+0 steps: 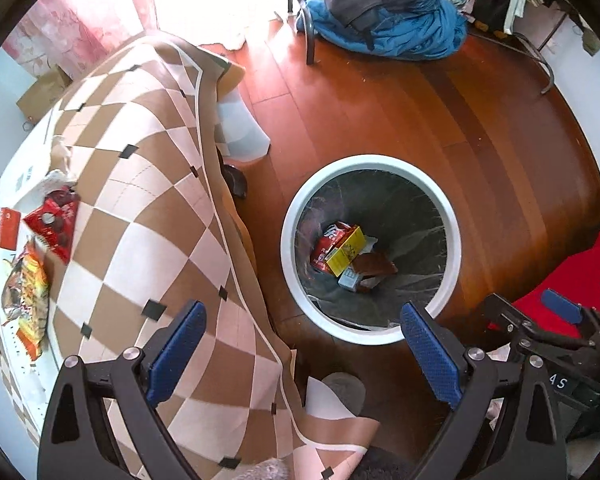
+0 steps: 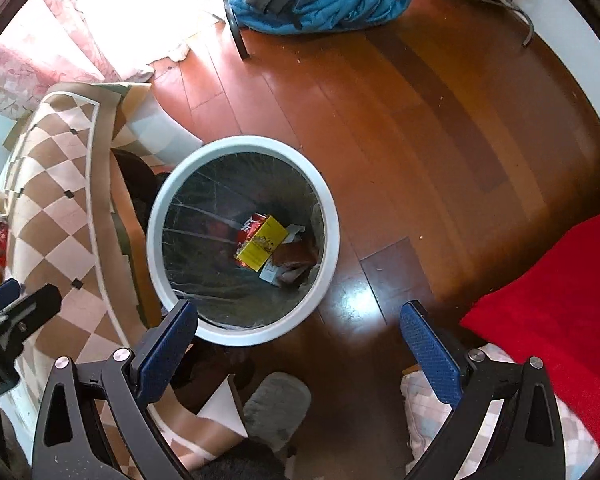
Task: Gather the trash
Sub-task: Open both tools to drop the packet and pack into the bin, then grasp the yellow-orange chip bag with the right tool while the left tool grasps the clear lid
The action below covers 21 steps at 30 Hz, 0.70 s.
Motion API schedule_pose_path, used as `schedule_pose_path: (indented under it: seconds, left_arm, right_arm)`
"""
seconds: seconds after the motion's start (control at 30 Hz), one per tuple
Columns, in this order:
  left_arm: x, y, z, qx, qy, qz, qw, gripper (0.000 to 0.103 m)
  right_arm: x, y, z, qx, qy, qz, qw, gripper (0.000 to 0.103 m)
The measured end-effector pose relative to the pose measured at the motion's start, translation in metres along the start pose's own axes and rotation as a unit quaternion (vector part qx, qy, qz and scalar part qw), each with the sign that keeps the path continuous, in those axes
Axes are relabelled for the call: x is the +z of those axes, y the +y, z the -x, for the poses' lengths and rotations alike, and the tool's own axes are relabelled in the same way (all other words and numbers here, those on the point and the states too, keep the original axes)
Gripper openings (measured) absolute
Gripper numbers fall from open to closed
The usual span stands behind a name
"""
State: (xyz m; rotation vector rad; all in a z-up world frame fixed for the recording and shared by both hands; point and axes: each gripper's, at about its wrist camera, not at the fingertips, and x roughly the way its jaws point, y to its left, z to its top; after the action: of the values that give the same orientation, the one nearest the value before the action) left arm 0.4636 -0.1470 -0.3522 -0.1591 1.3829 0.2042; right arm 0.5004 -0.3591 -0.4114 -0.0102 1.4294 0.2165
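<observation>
Hovering above the wooden floor (image 2: 400, 128), both grippers face down with nothing between their blue pads. The left gripper (image 1: 302, 354) has its fingers spread wide, one over the checked cloth (image 1: 140, 208) on the desk, the other over the rim of the bin (image 1: 370, 248). The right gripper (image 2: 298, 350) is likewise wide apart, its left finger overlapping the near rim of the bin (image 2: 242, 240) in its own view.

The bin stands on the floor just beside the desk, white-rimmed and lined with a dark bag. Trash already lies at its bottom: a yellow box (image 2: 262, 242) on top of a red can (image 1: 332, 240), with a brown wrapper (image 1: 376, 266) and a pale carton (image 1: 350, 280) next to them.

More trash remains on the desk (at its far left edge in the left view): a red wrapper (image 1: 56, 220), a small red box (image 1: 8, 227) and an orange-yellow packet (image 1: 26, 300).

A blue blanket (image 1: 400, 28) sits heaped on the floor, well apart from the bin.
</observation>
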Motion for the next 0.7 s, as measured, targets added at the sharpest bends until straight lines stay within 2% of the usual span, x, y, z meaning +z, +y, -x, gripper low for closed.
schedule_pose_path:
  seconds: [0.3,0.6,0.7]
  left_arm:
    - [-0.016,0.0,0.042,-0.008,-0.03,-0.001,0.9995,0.099]
    - [-0.037,0.017,0.108,-0.016,-0.09,0.01,0.9957,0.099]
    - [-0.048,0.023,0.133,-0.019,-0.114,0.012,0.9933,0.099]
  right_arm:
    - [-0.012,0.01,0.057,-0.015,-0.033,0.018,0.999,0.102]
    - [-0.032,0.029,0.132,-0.018,-0.089,0.03,0.995,0.102]
    - [-0.041,0.033,0.162,-0.006,-0.111,0.019,0.994,0.102]
